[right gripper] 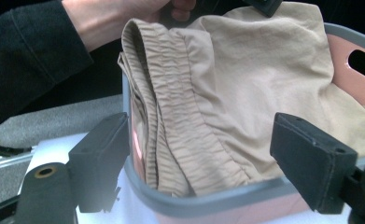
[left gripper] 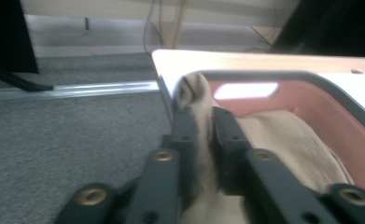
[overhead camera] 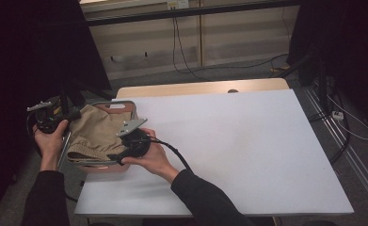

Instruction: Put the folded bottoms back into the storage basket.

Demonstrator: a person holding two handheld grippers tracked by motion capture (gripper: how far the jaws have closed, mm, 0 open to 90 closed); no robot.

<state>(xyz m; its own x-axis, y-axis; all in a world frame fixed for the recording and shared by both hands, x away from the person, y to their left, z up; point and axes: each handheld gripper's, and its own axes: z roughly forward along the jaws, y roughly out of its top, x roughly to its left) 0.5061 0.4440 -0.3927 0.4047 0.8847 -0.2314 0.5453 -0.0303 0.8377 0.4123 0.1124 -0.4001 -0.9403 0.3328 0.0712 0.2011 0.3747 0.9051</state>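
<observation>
Gripping a fold of the beige garment (left gripper: 264, 135), the left gripper (overhead camera: 47, 120) sits at the left edge of the high view, its jaws clamped on the cloth at the far left rim of the pink basket (overhead camera: 125, 106). That garment lies bunched inside the basket, at the table's (overhead camera: 247, 141) left side, its gathered waistband toward the near rim. Further right, the right gripper (overhead camera: 125, 153) hovers at the basket's near rim with jaws apart, cloth between them but unpinched. The step looks like lifting the garment out; next the right jaws likely need to close on the waistband before both raise it.
</observation>
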